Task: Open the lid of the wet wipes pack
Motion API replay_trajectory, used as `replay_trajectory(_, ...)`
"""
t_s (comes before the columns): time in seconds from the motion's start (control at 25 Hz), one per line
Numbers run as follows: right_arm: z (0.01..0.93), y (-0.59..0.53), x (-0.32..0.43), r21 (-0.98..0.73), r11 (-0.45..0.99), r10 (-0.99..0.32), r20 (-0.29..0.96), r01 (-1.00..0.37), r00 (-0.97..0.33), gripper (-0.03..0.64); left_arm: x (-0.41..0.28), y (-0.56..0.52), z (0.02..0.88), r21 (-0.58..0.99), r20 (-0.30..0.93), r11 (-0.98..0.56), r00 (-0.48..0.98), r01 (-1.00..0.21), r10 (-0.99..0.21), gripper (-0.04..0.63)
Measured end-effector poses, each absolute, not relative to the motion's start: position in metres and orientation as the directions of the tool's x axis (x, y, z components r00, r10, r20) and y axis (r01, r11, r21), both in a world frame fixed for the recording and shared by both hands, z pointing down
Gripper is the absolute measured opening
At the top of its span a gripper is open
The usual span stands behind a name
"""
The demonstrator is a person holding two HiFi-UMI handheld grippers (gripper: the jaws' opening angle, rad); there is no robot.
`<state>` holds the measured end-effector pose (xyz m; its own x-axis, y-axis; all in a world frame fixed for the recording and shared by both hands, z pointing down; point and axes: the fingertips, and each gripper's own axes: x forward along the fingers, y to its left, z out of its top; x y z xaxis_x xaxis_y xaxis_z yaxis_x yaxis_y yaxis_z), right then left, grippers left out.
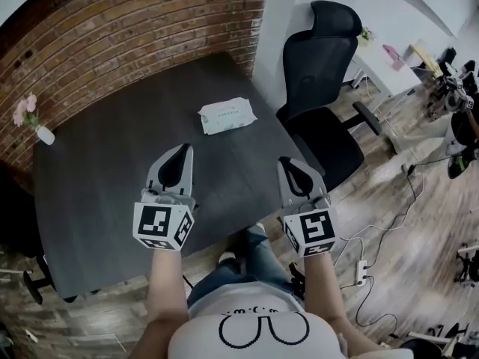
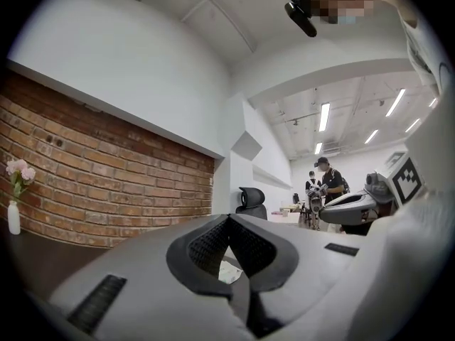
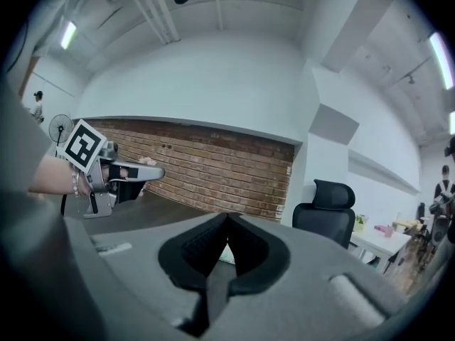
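Two closed grippers hovering over a dark table, wipes pack lying ahead.

The left gripper (image 1: 184,149) and right gripper (image 1: 285,161) are holding their jaws together, empty, over the near side of the table (image 1: 105,193). Farther out, the wet wipes pack (image 1: 226,116) is lying flat, white with pale green print, its long axis running crosswise and slightly skewed. At the far left, a small vase (image 1: 45,134) is holding pink flowers (image 1: 25,111).

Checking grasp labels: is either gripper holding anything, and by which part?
Nothing held. Left gripper and right gripper are shut and empty; the wet wipes pack lies on the table, apart from both.
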<state>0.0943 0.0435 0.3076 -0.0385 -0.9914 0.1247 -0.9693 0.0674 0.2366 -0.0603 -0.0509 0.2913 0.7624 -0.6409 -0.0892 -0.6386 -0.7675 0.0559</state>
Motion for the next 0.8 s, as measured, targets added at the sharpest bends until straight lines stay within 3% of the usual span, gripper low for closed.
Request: replay_trajectory(0.8,0.357,-0.139,0.172,0.194,0.393,-0.91,0.222,-0.899,-0.35,0.0,0.015,-0.175,0.329,0.05,0.0,-0.583,0.584,-0.811,-0.812,-0.002)
